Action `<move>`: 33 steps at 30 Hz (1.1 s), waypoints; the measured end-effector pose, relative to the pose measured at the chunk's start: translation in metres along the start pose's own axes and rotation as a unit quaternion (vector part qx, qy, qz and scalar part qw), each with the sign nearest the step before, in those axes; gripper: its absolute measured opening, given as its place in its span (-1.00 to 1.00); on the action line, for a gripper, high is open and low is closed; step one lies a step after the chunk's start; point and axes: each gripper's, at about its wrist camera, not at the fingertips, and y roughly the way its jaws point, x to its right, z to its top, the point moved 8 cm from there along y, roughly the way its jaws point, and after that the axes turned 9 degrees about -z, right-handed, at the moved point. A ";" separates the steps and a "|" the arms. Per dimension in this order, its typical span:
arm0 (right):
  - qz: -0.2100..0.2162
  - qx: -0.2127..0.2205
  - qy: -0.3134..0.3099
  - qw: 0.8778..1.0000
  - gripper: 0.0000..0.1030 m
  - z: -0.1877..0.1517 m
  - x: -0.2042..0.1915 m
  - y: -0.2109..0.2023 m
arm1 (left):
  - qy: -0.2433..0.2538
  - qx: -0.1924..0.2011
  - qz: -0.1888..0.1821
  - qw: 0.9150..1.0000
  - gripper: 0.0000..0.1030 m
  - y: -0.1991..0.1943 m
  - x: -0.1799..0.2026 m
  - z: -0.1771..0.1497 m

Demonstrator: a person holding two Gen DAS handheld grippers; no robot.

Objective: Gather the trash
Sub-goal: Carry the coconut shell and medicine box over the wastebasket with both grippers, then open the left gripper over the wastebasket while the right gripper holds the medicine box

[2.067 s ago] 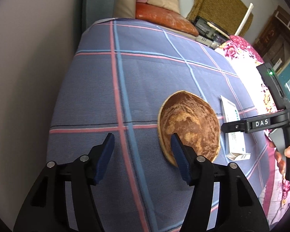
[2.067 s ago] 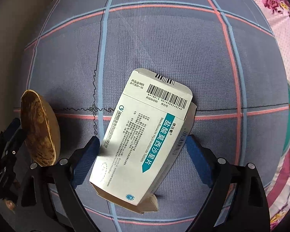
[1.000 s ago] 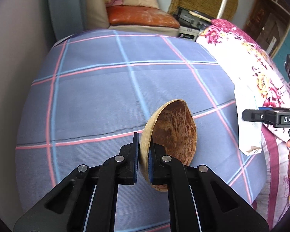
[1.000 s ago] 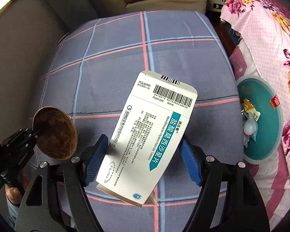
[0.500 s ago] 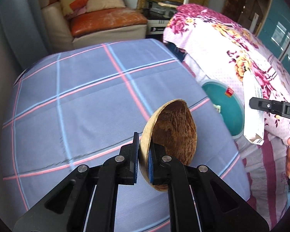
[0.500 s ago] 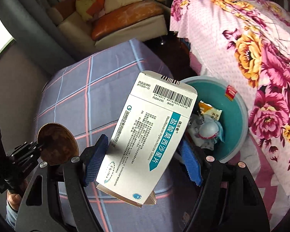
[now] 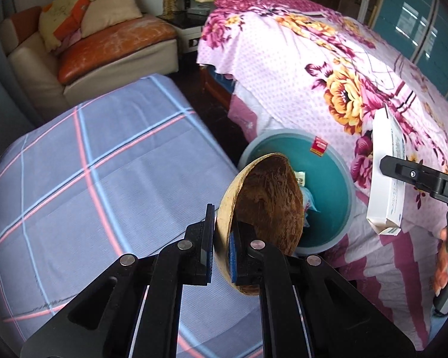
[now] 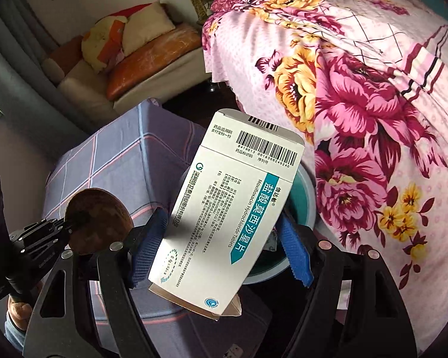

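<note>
Brown half coconut shell (image 7: 268, 205), rim clamped edge-on by left gripper (image 7: 221, 253), hangs beside round teal plastic bin (image 7: 328, 179). White cardboard medicine box (image 8: 233, 223), pinched across its width by right gripper (image 8: 221, 250), sits above bin, ready for dropping.

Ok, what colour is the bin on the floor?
Teal inside, with a pale grey-blue rim; the bin shows best in the left wrist view.

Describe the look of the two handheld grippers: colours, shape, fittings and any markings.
Both are matte black. The left gripper has angular, cut-out finger arms with round silver screw heads and thin blue pads. The right gripper is built the same, with ribbed blue pads. From the left wrist view its side bar carries white letters "DA", cut off at the frame edge.
</note>
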 end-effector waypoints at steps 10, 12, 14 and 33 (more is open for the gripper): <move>-0.015 -0.005 0.009 1.000 0.38 0.010 0.024 0.016 | 0.027 -0.027 -0.016 0.999 -0.84 0.046 0.032 0.015; -0.018 -0.008 0.007 1.000 0.38 0.011 0.026 0.020 | 0.027 -0.032 -0.020 0.999 -0.84 0.053 0.035 0.014; -0.021 -0.009 0.007 1.000 0.38 0.012 0.027 0.023 | 0.027 -0.036 -0.023 0.999 -0.84 0.058 0.037 0.013; -0.029 -0.012 0.012 0.999 0.39 0.020 0.026 0.036 | 0.028 -0.044 -0.034 0.998 -0.44 0.075 0.042 0.014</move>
